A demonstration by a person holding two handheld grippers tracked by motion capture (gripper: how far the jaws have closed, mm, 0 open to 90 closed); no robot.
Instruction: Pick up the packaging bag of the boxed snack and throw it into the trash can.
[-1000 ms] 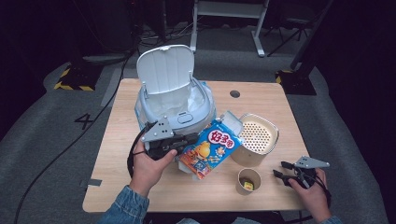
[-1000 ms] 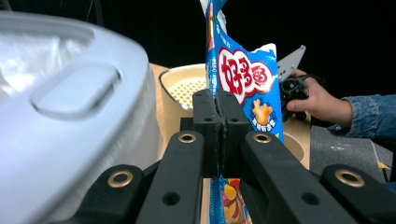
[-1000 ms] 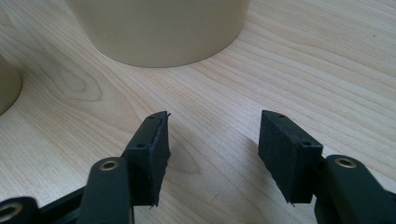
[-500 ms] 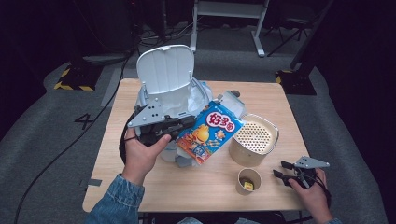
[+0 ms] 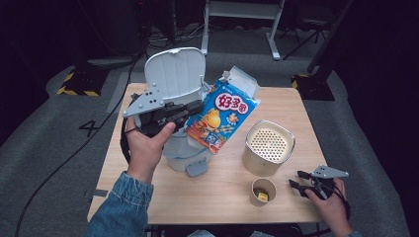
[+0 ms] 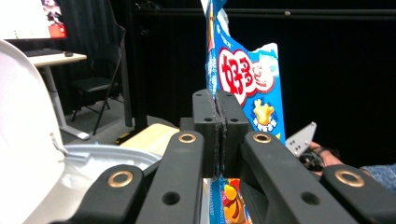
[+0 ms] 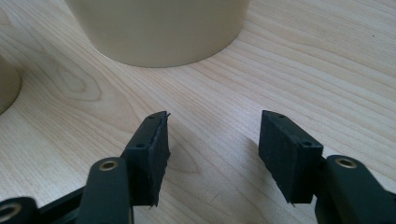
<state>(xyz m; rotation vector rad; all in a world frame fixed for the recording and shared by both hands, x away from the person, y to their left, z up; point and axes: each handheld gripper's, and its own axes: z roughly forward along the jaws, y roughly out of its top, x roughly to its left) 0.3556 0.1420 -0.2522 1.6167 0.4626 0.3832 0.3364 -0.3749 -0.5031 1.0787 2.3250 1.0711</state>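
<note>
High view | item: blue snack bag (image 5: 220, 118), torn top up, above the open grey bin (image 5: 184, 148) | left gripper (image 5: 195, 108) clamped on its edge; right gripper (image 5: 296, 180) parted, empty | we advise: tip slowly, mouth over the bin.

Bin (image 5: 184, 148): its body is mostly hidden behind the snack bag (image 5: 221, 116) and the left hand (image 5: 146, 145).
Bag print: characters too small to read beside the bin.
Cup (image 5: 263, 191): the yellow bit inside is too small to tell.
Canister (image 7: 159, 28): cut off by the top edge in the right gripper view.
</note>
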